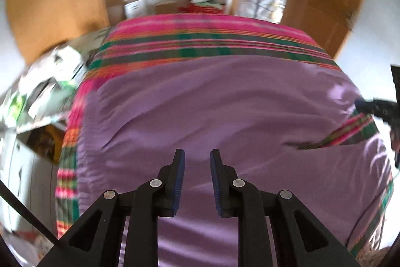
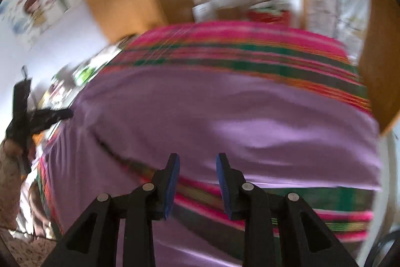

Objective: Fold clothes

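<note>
While both views are smeared by motion blur, a smooth lilac cloth garment (image 1: pixel 212 101) is seen spread flat over a bed covered with a striped blanket in pink, green and orange (image 1: pixel 200 41). From the left wrist view, the left gripper (image 1: pixel 197 154), black with 2 blue-padded fingers (image 1: pixel 181 167), is held above the near part of the garment; its jaws stand apart and nothing is caught between them. At the right edge of that view the right gripper (image 1: pixel 360 104) is seen just beside the garment's side, though contact cannot be judged through the blur.

From the right wrist view, the right gripper (image 2: pixel 197 159) is held with its jaws parted and empty, above the place where the garment's (image 2: pixel 225 116) near edge meets a band of the striped blanket (image 2: pixel 250 51). The left gripper (image 2: pixel 67 113) is seen at the far left, by the garment's other side.

Beyond the bed, brown cardboard boxes (image 1: pixel 162 4) and wooden door panels (image 1: pixel 55 4) in an orange-brown tone are seen against a white wall. A cluttered surface of pale packages (image 1: pixel 57 71) lies left of the bed. On the wall in the right wrist view, a cartoon poster with 2 round-headed figures (image 2: pixel 42 6) is visible.
</note>
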`<act>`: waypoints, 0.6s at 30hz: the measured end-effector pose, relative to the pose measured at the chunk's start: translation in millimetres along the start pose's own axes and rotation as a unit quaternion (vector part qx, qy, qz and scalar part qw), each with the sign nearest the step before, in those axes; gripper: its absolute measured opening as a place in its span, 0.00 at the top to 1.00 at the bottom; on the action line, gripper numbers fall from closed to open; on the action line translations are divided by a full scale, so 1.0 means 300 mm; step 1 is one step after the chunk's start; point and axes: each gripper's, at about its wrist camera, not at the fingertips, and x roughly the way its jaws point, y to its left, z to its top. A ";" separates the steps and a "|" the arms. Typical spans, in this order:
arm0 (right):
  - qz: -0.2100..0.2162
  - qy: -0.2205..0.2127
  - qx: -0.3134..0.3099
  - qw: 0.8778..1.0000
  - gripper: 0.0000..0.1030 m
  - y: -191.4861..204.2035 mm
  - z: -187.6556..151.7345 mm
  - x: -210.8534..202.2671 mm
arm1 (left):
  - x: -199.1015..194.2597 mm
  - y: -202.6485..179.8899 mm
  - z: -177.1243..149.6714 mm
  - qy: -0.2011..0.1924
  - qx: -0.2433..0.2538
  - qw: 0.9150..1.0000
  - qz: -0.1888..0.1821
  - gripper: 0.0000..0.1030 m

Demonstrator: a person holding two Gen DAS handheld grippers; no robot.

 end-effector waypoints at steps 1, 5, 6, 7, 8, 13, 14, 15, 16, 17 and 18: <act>0.017 0.007 -0.010 1.000 0.70 0.035 -0.005 0.026 | 0.010 0.024 -0.011 0.003 -0.008 1.000 0.005 0.79; 0.064 0.040 -0.030 0.997 0.70 0.142 -0.021 0.136 | 0.052 0.109 -0.048 0.015 -0.039 0.999 0.022 0.79; 0.066 0.048 -0.032 0.996 0.70 0.162 -0.025 0.161 | 0.059 0.127 -0.055 0.016 -0.045 0.999 0.026 0.79; 0.065 0.055 -0.036 0.996 0.70 0.179 -0.027 0.183 | 0.065 0.140 -0.059 0.015 -0.048 0.998 0.029 0.79; 0.066 0.059 -0.040 0.995 0.70 0.194 -0.029 0.203 | 0.071 0.154 -0.064 0.014 -0.051 0.998 0.033 0.79; 0.055 0.067 -0.067 0.994 0.68 0.232 -0.055 0.211 | 0.099 0.256 -0.055 -0.003 -0.087 0.996 0.033 0.79; 0.051 0.069 -0.069 0.994 0.68 0.234 -0.050 0.215 | 0.105 0.280 -0.046 -0.009 -0.101 0.995 0.020 0.79; 0.049 0.071 -0.068 0.994 0.68 0.234 -0.045 0.220 | 0.112 0.297 -0.034 -0.013 -0.111 0.994 0.012 0.79; 0.046 0.071 -0.066 0.994 0.68 0.236 -0.041 0.227 | 0.118 0.313 -0.023 -0.016 -0.122 0.992 0.005 0.79; 0.043 0.072 -0.063 0.995 0.68 0.238 -0.038 0.231 | 0.124 0.324 -0.012 -0.019 -0.127 0.992 0.002 0.79; 0.041 0.074 -0.063 0.994 0.68 0.243 -0.033 0.235 | 0.129 0.317 0.000 -0.018 -0.117 0.993 0.015 0.79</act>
